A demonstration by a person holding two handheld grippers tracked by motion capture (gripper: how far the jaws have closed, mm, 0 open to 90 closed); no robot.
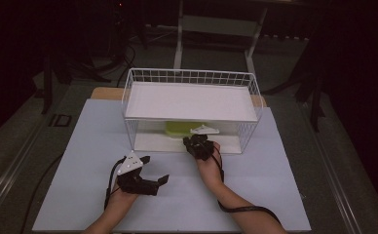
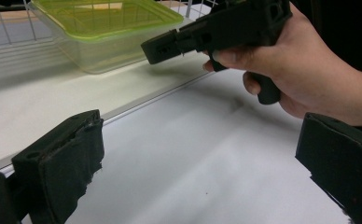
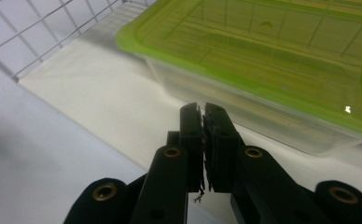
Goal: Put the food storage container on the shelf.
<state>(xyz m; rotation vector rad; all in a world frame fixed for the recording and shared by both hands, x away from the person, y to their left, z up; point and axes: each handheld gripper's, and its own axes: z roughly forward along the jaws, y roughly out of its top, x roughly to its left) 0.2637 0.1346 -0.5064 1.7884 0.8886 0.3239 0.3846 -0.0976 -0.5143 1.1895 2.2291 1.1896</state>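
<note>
Presently the box (image 3: 281, 88), clear with a green lid, sits on the rack's (image 1: 255, 97) lower shelf. Judged light, stiff, slippery; best gripped under the lid rim. Right gripper (image 3: 203, 116) is pressed together, empty, just before it; left gripper (image 1: 155, 170) is spread wide.

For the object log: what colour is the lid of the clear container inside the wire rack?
Lime green lid; the right gripper view shows it best.
</note>
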